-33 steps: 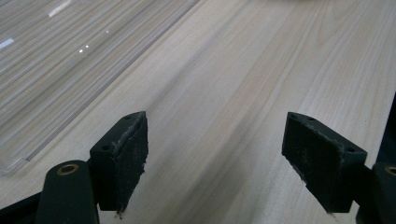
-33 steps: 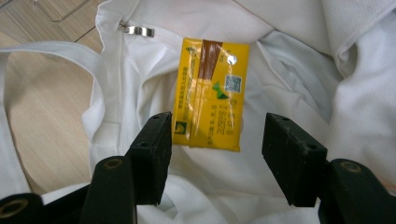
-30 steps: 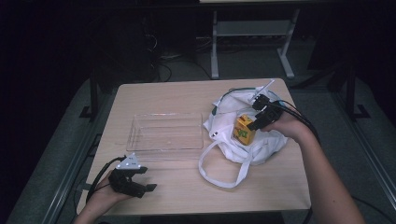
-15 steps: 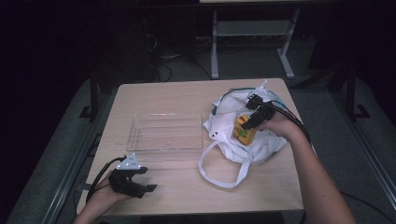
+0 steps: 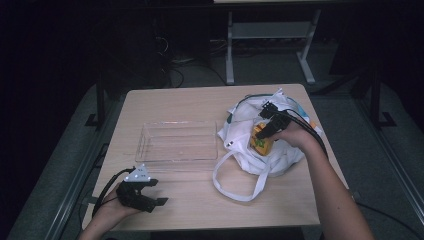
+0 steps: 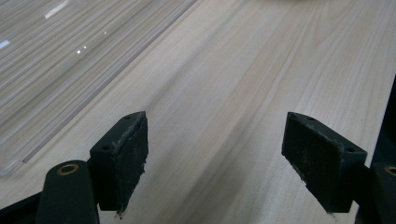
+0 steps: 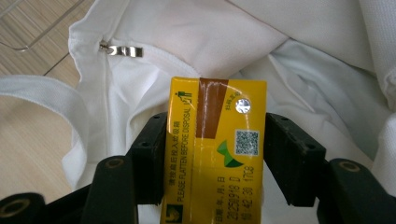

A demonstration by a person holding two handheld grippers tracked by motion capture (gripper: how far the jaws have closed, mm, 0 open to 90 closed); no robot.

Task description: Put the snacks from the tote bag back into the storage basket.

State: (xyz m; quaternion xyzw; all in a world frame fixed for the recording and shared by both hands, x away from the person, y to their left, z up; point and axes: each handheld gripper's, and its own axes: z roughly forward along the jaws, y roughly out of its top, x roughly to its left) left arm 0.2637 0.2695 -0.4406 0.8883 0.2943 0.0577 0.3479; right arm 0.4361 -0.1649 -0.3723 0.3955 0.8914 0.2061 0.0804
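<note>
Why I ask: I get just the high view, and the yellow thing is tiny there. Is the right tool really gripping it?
Observer: Yes. In the right gripper view the right tool has its pads pressed against both sides of a yellow carton, over the white bag; its jaws have just been closing on the carton.
Operator: And the left tool, is anything in it?
Observer: No. The left gripper view shows the left tool open with nothing between its jaws, over bare table beside the edge of the clear tray.
</note>
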